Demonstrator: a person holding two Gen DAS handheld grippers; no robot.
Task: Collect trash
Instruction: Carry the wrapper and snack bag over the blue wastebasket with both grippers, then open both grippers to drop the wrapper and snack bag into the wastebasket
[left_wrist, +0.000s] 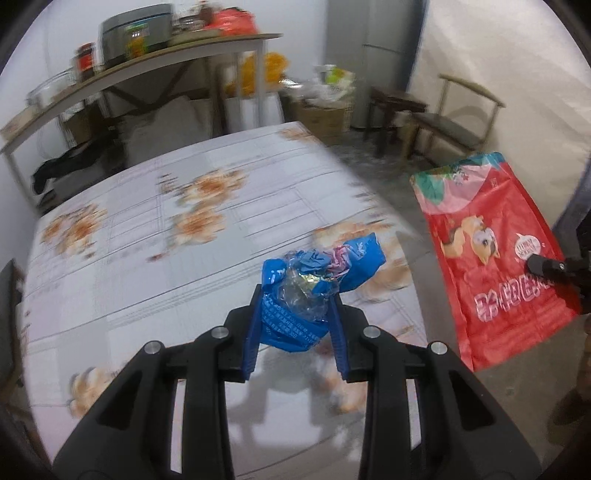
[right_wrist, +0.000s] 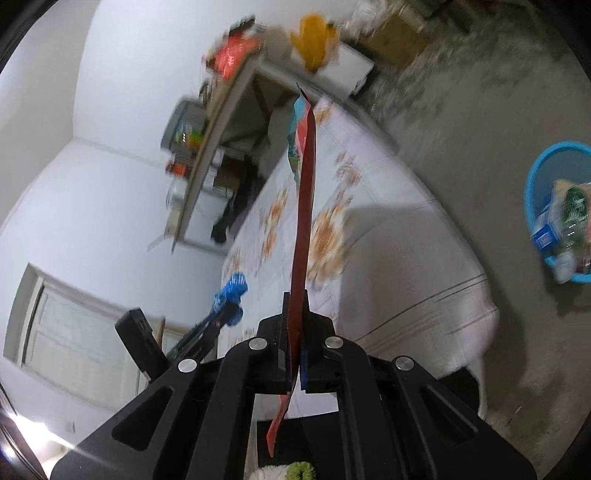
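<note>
My left gripper (left_wrist: 295, 295) is shut on a crumpled blue plastic wrapper (left_wrist: 314, 288) and holds it above the flowered table (left_wrist: 147, 258). The wrapper also shows in the right wrist view (right_wrist: 231, 291), with the left gripper behind it. My right gripper (right_wrist: 295, 306) is shut on a flat red snack bag (right_wrist: 304, 206), seen edge-on and held in the air. In the left wrist view the red bag (left_wrist: 491, 251) hangs at the right, beside the table. A blue trash basket (right_wrist: 557, 210) with several pieces of trash stands on the floor at the right.
A shelf table (left_wrist: 147, 62) with a rice cooker, jars and bags stands against the far wall. A wooden chair (left_wrist: 454, 122) and cardboard boxes (left_wrist: 325, 118) stand beyond the table. The grey concrete floor (right_wrist: 461, 129) lies between table and basket.
</note>
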